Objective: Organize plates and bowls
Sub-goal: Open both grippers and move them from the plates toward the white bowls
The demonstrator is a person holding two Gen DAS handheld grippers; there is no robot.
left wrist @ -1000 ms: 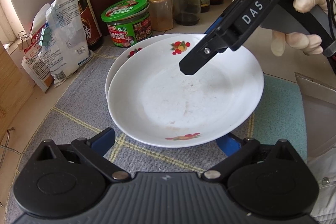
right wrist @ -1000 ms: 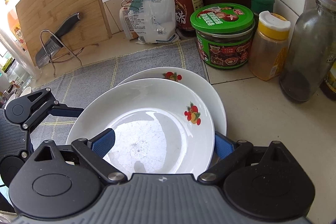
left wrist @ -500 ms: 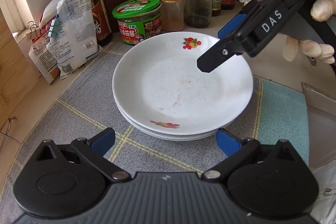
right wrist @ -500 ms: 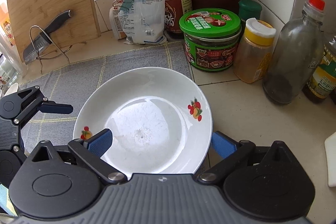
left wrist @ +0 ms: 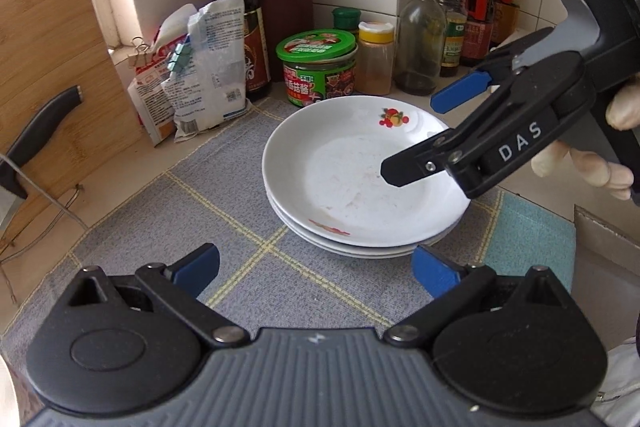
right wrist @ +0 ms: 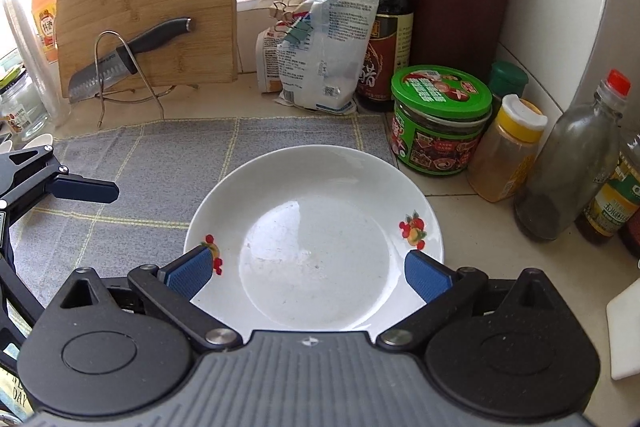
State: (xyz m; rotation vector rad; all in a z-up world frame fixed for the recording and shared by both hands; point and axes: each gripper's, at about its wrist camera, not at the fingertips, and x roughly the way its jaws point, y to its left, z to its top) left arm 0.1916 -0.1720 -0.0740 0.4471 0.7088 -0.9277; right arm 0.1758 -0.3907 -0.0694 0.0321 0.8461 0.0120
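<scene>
Left wrist view: the left tongs [left wrist: 316, 269] are standing spread and empty, tilting down over the grey checked cloth [left wrist: 168, 211] at the near side of the stack of white shallow plates with red fruit prints [left wrist: 352, 183]. That stack is sitting on the cloth toward the back corner of the bench [left wrist: 132, 155], just in front of the green-lidded jar [left wrist: 318, 67]. The right tongs [left wrist: 424, 137] are reaching in from the right above the top plate, released after opening the last bit, a gloved hand [left wrist: 580, 159] gripping their handle.

Right wrist view: the right tongs [right wrist: 310, 271] are angling downward, blue pads [right wrist: 426, 273] straddling the stack [right wrist: 312, 227] without pressing it. The left tongs [right wrist: 86, 191] are hovering over the cloth [right wrist: 160, 155] at the left.
</scene>
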